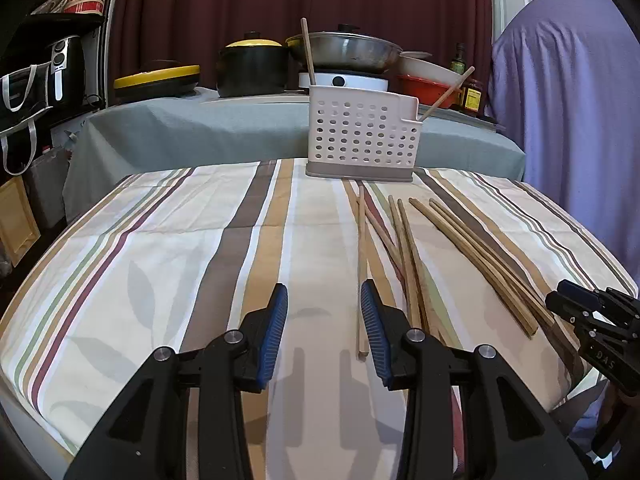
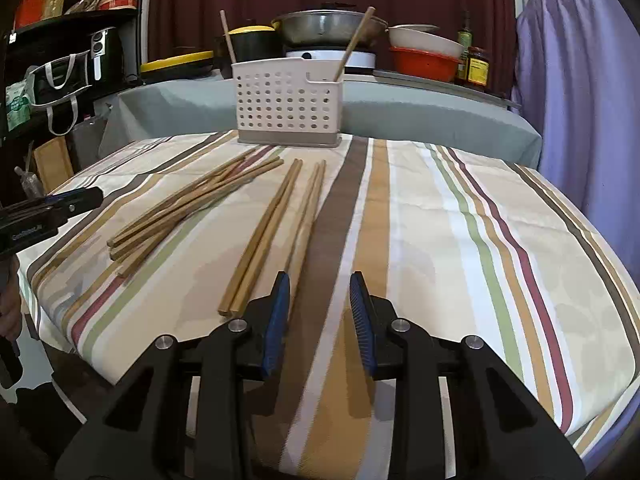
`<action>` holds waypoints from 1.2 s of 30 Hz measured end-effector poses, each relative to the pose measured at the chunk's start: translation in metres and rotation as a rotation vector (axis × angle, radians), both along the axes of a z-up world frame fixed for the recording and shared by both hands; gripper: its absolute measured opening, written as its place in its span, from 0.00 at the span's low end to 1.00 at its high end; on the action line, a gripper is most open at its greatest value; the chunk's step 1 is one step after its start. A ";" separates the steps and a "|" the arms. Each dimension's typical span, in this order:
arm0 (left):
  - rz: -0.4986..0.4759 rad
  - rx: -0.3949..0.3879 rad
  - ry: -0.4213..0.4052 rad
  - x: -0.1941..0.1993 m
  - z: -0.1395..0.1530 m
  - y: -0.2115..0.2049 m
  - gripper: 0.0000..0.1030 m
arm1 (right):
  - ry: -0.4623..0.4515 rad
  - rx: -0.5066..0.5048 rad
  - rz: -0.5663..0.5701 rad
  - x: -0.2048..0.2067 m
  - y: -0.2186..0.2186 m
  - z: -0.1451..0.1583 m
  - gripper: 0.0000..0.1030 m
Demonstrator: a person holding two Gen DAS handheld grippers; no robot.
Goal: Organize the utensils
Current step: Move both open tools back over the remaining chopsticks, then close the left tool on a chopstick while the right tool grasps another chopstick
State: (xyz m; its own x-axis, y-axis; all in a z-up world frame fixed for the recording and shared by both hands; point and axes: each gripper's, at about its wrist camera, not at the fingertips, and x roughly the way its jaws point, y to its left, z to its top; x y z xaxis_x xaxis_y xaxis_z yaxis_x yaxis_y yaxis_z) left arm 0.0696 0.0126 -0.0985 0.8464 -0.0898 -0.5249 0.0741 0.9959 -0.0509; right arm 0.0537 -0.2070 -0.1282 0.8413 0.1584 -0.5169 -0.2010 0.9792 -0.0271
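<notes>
both my grippers are empty. my left gripper (image 1: 324, 320) has its jaws spread wide with nothing between them, low in the middle of its frame over the striped tablecloth (image 1: 160, 240). my right gripper (image 2: 320, 308) is the same, jaws well apart and holding nothing, low centre of its own frame.

the loose chopsticks (image 1: 404, 248) lie scattered on the cloth to the right of centre in the left view, fanning toward the white holder (image 1: 360, 136) standing at the far edge of the cloth, upper centre. two chopsticks (image 1: 308, 52) already stand in the holder, one leaning at each end.

i judge the step in hand is picking up the next stick. the single pale chopstick (image 1: 361, 272) runs just beside my left gripper's right finger, so it looks the easiest target. to do it well i would shift slightly right so the stick sits between the pads, come down level to the cloth, pinch near the thick end, and avoid bunching the fabric. lifting one stick at a time should keep the others from rolling.

the right view shows what the left one does not: the pile (image 2: 192, 204) at mid left crosses over itself, while two neater pairs (image 2: 264, 236) lie just ahead of my right gripper's left finger. the left view alone shows the single stick's near end clearly.
</notes>
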 end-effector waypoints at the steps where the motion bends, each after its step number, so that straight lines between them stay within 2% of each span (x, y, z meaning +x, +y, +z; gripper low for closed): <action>1: 0.000 0.000 -0.001 0.000 0.000 0.000 0.38 | -0.001 -0.001 0.003 0.000 0.001 0.000 0.30; 7: 0.000 -0.001 0.000 -0.001 0.000 0.000 0.38 | 0.007 -0.015 0.010 0.000 0.004 -0.001 0.30; 15: 0.000 -0.006 0.001 -0.002 0.001 0.000 0.38 | 0.029 -0.018 -0.002 0.003 0.003 -0.005 0.23; 20: -0.004 -0.010 0.003 -0.003 -0.001 -0.001 0.38 | 0.035 -0.012 -0.004 0.003 0.002 -0.006 0.15; 30: -0.018 -0.016 0.010 -0.004 -0.004 -0.006 0.38 | 0.042 -0.003 -0.006 0.005 0.000 -0.007 0.14; 32: -0.028 -0.015 0.014 -0.005 -0.005 -0.008 0.38 | 0.044 -0.006 -0.004 0.005 0.000 -0.007 0.06; 36: -0.052 -0.014 0.020 -0.004 -0.008 -0.012 0.37 | 0.045 0.001 -0.007 0.006 -0.002 -0.008 0.06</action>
State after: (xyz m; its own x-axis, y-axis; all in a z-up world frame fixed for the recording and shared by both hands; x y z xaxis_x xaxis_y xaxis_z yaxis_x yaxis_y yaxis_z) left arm 0.0654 0.0010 -0.1067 0.8297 -0.1405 -0.5402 0.1241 0.9900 -0.0667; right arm 0.0594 -0.2092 -0.1361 0.8180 0.1531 -0.5545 -0.1953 0.9806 -0.0174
